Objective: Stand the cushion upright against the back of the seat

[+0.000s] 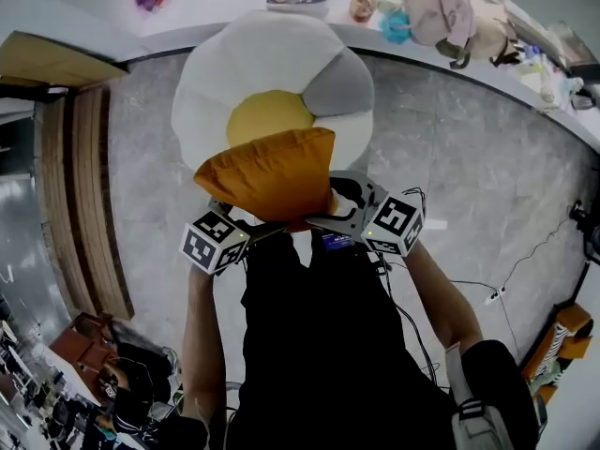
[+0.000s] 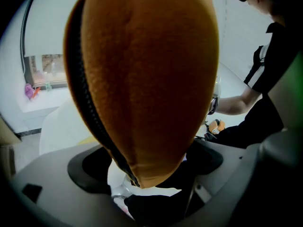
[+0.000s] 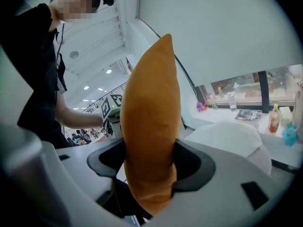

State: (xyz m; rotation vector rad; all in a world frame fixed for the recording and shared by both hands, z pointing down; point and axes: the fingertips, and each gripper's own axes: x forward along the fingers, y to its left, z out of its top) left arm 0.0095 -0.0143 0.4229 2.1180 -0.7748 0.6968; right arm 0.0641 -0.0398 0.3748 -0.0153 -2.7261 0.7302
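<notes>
Both forearms reach forward side by side, angled downward. The left claw [image 1: 239, 223] and the right claw [image 1: 328, 212] each pinch a near corner of the orange cushion [image 1: 267, 172], spread wide around its padding. The cushion is held aloft over the egg-shaped seat [image 1: 216, 73].

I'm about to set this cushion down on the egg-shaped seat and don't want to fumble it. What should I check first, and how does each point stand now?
1. Grip of the left claw on the cushion: ok, closed on its zipped corner.
2. Grip of the right claw: ok, pinching the cushion's edge.
3. Cushion lined up over the seat: ok, in the head view it overlaps the yellow centre.
4. Cushion upright against the seat's back: not ok, it is held in both claws and not set down.
5. Which side is the seat's back: cannot tell.
</notes>
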